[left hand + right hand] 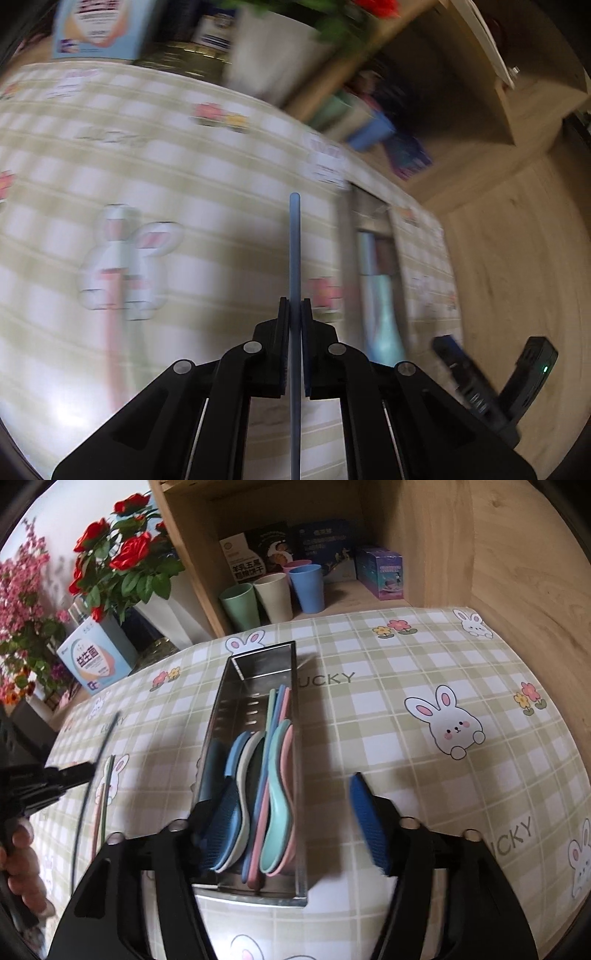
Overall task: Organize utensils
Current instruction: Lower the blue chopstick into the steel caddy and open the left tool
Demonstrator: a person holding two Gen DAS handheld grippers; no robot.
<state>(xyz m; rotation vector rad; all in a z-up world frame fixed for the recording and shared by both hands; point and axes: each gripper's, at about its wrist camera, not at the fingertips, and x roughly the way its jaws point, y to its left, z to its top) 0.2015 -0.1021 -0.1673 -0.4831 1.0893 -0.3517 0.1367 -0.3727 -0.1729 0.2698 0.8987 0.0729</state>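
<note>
My left gripper (294,306) is shut on a thin blue chopstick (294,251) and holds it above the checked tablecloth; the view is motion-blurred. The same gripper (79,770) and chopstick (105,738) show at the left of the right wrist view. A pink and a green chopstick (103,805) lie on the cloth under it. My right gripper (291,819) is open and empty, its jaws wide over the near end of a steel utensil tray (301,893). The tray holds several pastel spoons (277,794) and chopsticks (275,709).
A wooden shelf (424,546) at the back holds cups (273,594) and boxes. A flower vase (173,602), a blue box (94,661) and a tin stand at the back left. The table edge and wooden floor (517,258) lie to the right in the left wrist view.
</note>
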